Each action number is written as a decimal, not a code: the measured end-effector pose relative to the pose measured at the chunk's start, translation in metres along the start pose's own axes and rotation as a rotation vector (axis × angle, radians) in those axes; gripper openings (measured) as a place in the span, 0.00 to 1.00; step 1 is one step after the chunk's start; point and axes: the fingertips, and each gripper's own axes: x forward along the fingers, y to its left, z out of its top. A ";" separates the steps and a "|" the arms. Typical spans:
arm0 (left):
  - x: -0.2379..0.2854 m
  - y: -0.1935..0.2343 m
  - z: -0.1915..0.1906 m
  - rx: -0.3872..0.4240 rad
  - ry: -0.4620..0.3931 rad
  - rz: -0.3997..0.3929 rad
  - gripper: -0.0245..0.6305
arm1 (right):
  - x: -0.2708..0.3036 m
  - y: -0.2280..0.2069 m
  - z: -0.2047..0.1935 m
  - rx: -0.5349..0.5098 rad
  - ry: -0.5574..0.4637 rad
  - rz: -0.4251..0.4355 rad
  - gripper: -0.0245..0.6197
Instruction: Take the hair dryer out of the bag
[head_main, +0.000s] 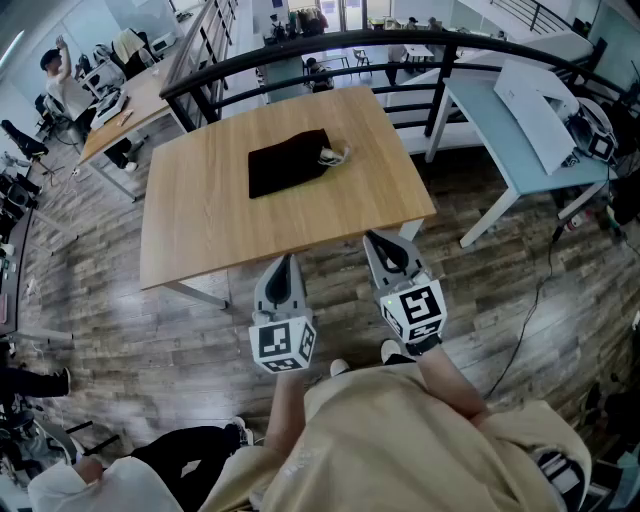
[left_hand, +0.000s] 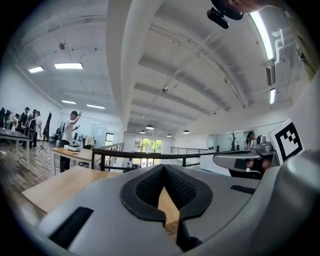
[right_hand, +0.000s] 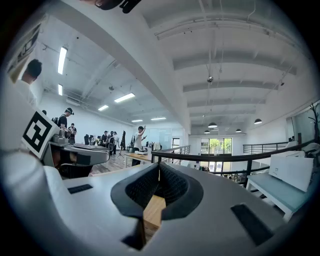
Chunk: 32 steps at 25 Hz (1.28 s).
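Note:
A black bag (head_main: 288, 162) lies flat on the wooden table (head_main: 200, 215), toward its far side. A pale cord or handle end (head_main: 333, 155) pokes out of the bag's right edge; the hair dryer itself is hidden inside. My left gripper (head_main: 282, 268) hangs level just off the table's near edge, jaws shut and empty. Beside it, my right gripper (head_main: 384, 243) is also shut with nothing held. In the left gripper view the left gripper (left_hand: 164, 172) points over the tabletop (left_hand: 60, 186). In the right gripper view the closed right gripper (right_hand: 159, 170) shows only wood behind it.
A black railing (head_main: 330, 45) curves behind the table. A pale blue table (head_main: 510, 150) with a white box (head_main: 535, 110) stands at the right. Another desk (head_main: 130, 105) and a person (head_main: 65, 85) are at the far left. Wooden floor surrounds the table.

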 end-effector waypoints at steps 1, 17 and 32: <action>-0.002 0.003 0.000 -0.007 -0.006 -0.010 0.05 | 0.002 0.003 -0.001 0.004 0.007 -0.007 0.06; -0.012 0.048 -0.025 -0.024 0.057 -0.036 0.05 | 0.021 0.058 -0.024 0.088 0.049 -0.048 0.06; 0.180 0.050 0.014 0.044 -0.013 -0.044 0.05 | 0.177 -0.091 -0.030 0.128 0.051 -0.008 0.06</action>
